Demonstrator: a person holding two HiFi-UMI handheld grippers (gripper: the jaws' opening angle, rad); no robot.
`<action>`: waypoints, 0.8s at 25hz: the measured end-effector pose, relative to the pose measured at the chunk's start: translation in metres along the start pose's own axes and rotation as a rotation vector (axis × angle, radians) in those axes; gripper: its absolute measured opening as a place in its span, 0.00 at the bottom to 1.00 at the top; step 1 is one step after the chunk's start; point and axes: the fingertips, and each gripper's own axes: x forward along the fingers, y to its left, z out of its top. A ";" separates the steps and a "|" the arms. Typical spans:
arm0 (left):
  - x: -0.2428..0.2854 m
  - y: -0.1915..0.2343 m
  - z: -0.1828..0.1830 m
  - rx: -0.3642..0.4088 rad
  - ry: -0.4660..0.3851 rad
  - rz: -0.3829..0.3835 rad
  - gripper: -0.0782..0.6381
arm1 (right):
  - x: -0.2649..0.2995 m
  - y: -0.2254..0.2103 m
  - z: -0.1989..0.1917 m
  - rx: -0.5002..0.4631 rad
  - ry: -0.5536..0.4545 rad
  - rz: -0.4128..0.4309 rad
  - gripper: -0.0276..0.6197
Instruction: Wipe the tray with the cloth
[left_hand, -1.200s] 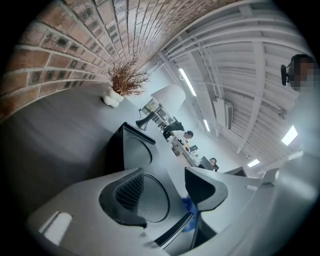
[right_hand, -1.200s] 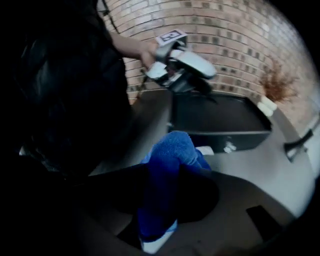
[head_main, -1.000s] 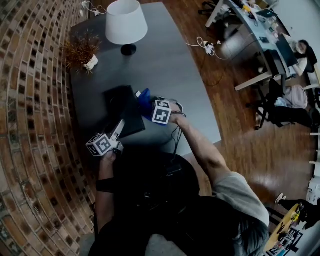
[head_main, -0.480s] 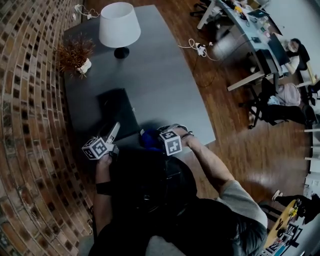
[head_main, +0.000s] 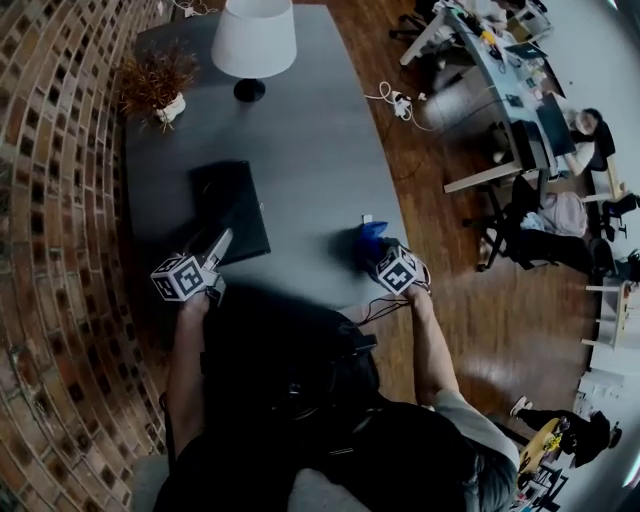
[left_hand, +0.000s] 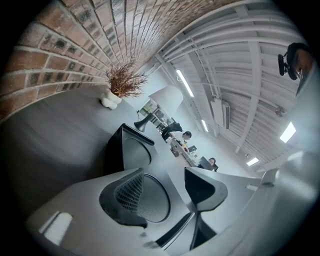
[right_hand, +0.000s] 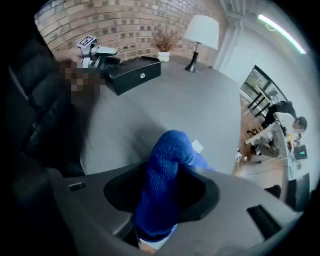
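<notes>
Cloth looks soft and light, pinched bunched in right gripper whose jaws have just been opening, well apart at 4 o'clock of tray; best grabbed by a thick fold; left gripper is spread at the tray rim.

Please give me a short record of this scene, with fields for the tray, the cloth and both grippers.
tray: black, on the left part of the grey table
cloth: blue, near the table's right edge, between the right gripper's jaws
left gripper: at the tray's near corner, jaws apart, grip unclear
right gripper: points down, jaws have just been opening, pads on the cloth
</notes>
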 end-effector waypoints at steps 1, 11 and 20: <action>0.000 0.001 0.001 -0.001 -0.001 -0.001 0.46 | 0.009 0.010 -0.003 -0.038 0.018 -0.003 0.34; 0.004 0.001 0.001 0.010 -0.002 -0.022 0.46 | -0.097 -0.039 0.054 -0.058 -0.095 -0.090 0.48; 0.002 0.001 0.001 0.024 0.000 -0.008 0.45 | 0.020 0.043 0.248 -0.498 -0.240 0.018 0.38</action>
